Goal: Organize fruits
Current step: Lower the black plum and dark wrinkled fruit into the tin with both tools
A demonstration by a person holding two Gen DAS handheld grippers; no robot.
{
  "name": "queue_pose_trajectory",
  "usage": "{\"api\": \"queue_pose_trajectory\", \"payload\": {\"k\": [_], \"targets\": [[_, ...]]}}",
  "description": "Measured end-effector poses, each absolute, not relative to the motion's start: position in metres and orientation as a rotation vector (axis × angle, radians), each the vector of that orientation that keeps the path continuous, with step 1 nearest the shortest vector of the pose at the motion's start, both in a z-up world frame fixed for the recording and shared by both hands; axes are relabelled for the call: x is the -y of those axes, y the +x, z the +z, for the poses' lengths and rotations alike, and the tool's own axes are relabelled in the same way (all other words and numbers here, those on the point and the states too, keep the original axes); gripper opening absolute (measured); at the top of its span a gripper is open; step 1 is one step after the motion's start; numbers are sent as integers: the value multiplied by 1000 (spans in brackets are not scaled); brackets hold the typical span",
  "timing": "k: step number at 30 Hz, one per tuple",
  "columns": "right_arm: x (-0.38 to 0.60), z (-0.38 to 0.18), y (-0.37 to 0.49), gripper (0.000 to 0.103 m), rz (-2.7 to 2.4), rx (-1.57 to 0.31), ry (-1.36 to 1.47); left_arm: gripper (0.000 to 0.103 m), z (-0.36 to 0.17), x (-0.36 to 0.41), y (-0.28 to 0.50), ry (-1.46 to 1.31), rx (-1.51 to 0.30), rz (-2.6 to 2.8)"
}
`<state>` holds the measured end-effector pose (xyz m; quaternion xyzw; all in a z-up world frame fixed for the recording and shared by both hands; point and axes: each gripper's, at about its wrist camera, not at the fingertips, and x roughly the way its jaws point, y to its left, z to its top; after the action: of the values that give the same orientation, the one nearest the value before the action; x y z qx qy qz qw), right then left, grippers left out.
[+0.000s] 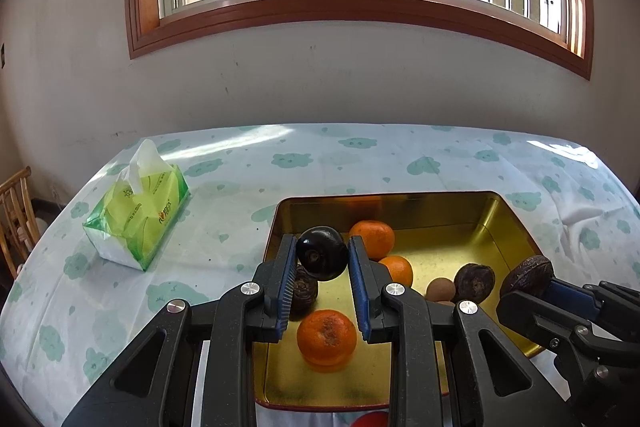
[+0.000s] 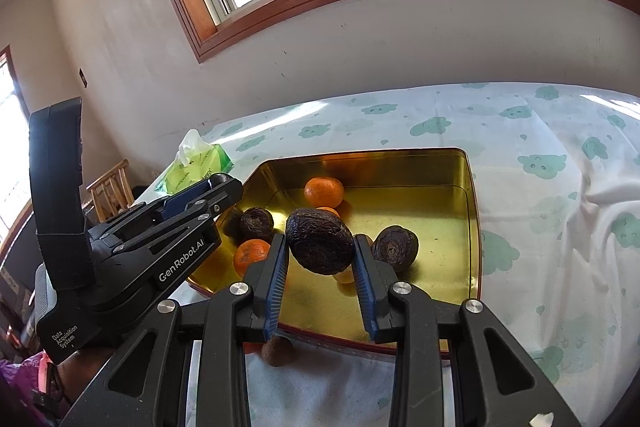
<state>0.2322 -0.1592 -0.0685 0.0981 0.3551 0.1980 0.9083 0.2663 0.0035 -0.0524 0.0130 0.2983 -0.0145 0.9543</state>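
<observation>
A gold tin tray (image 1: pixel 516 223) (image 2: pixel 472 211) on the table holds several oranges (image 1: pixel 327 337) (image 2: pixel 324 191), wrinkled dark fruits (image 1: pixel 474 283) (image 2: pixel 395 243) and a small brown fruit (image 1: pixel 440 289). My left gripper (image 1: pixel 322 255) is shut on a smooth dark purple fruit (image 1: pixel 322 253), held above the tray's left part. My right gripper (image 2: pixel 320 247) is shut on a wrinkled dark brown fruit (image 2: pixel 320 241) above the tray's near side; it also shows in the left wrist view (image 1: pixel 528 273). The left gripper's body (image 2: pixel 160 239) shows at left in the right wrist view.
A green tissue pack (image 1: pixel 140 207) (image 2: pixel 200 167) lies left of the tray on the cloud-print cloth (image 1: pixel 400 163). A small brown fruit (image 2: pixel 278 350) lies on the cloth by the tray's near rim. A wooden chair (image 1: pixel 16 215) stands at the left. The wall and window are behind.
</observation>
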Motion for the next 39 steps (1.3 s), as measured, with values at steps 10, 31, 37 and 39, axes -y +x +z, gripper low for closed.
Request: {"api": "queue_pose_trajectory", "payload": {"k": [10, 31, 37, 39], "targets": [[158, -71, 235, 30, 408, -734, 202, 27, -56, -5, 270, 24, -614, -27], [150, -79, 248, 31, 407, -756, 191, 27, -61, -5, 279, 25, -627, -41], [146, -78, 253, 31, 401, -744, 174, 27, -64, -5, 281, 25, -630, -44], [146, -77, 255, 33, 393, -736, 168, 28, -65, -5, 283, 28, -633, -48]]}}
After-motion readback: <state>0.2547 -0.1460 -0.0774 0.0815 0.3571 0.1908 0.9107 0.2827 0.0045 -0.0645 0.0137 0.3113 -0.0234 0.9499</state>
